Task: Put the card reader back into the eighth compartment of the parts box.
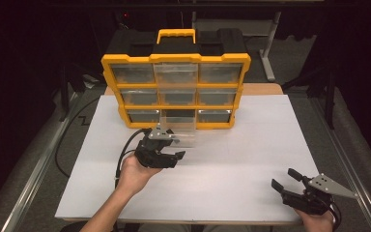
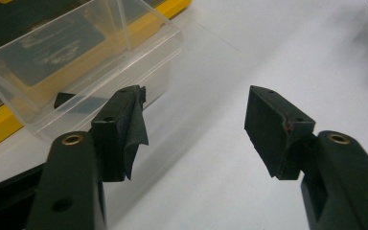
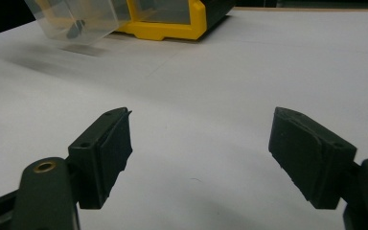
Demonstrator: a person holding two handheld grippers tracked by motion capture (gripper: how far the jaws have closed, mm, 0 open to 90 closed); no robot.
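1. High view: my left gripper hovers with jaws wide, just near of the clear drawer pulled out of the bottom middle slot of the yellow organizer. My right gripper rests far right, near the table's near edge, also wide.
2. Left gripper view: the clear drawer sits left of my spread jaws, with a small dark part inside. I judge I should square up to the front wall before closing.
3. Right gripper view: jaws wide and empty; the clear drawer is far left. I would keep this hand well apart.
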